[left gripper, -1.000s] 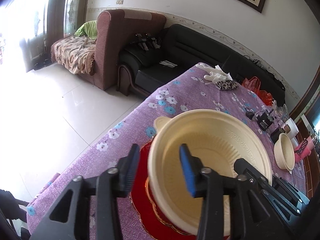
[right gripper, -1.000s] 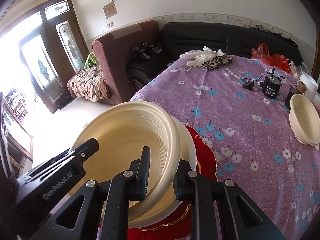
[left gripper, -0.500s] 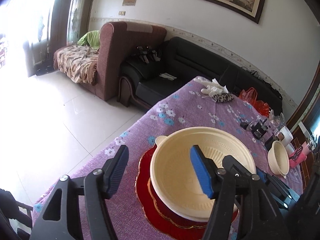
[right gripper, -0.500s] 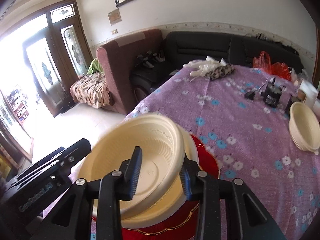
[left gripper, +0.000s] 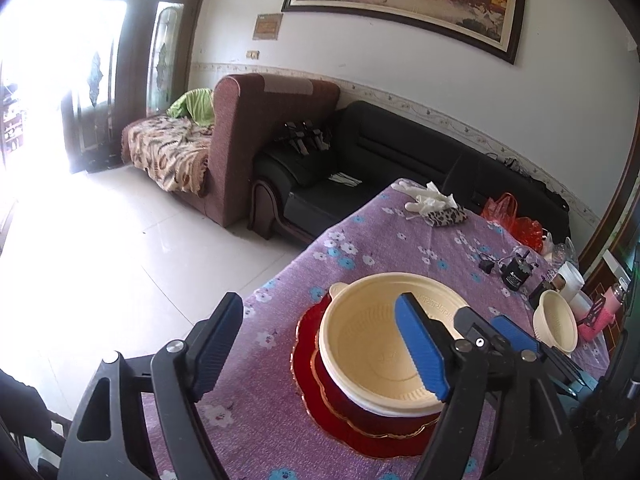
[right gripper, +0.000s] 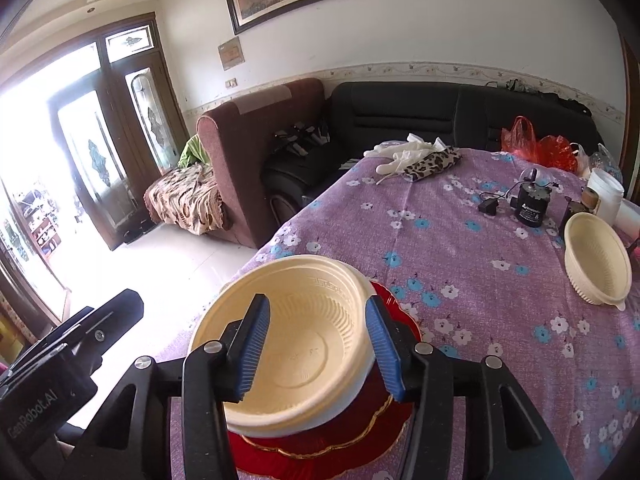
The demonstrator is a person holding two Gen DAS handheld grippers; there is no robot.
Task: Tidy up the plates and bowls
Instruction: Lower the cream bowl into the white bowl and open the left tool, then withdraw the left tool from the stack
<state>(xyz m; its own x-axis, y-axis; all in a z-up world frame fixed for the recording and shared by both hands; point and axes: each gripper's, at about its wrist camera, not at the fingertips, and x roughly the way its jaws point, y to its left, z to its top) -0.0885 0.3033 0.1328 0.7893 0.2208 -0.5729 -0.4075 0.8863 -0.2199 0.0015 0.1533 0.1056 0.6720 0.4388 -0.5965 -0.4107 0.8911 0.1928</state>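
Observation:
A cream bowl (left gripper: pixel 376 344) sits nested in a stack on a red plate (left gripper: pixel 320 404) near the table's near corner. It also shows in the right wrist view (right gripper: pixel 296 344), on the red plate (right gripper: pixel 320 452). My left gripper (left gripper: pixel 320 344) is open and empty, above and behind the stack. My right gripper (right gripper: pixel 316 352) is open, its jaws either side of the bowl's near rim, not gripping it. A second cream bowl (right gripper: pixel 598 264) lies alone at the far right; it also shows in the left wrist view (left gripper: pixel 558 326).
The purple flowered tablecloth (right gripper: pixel 460 248) covers the table. At the far side lie white gloves and a leopard pouch (right gripper: pixel 430 162), a black adapter (right gripper: pixel 530 208), white cups (right gripper: pixel 606 196) and red bags (right gripper: pixel 536 144). Sofas stand beyond the table edge.
My right gripper has opened and let go of the top bowl, which has settled level into the stack. My left gripper has opened wider and drawn back and up.

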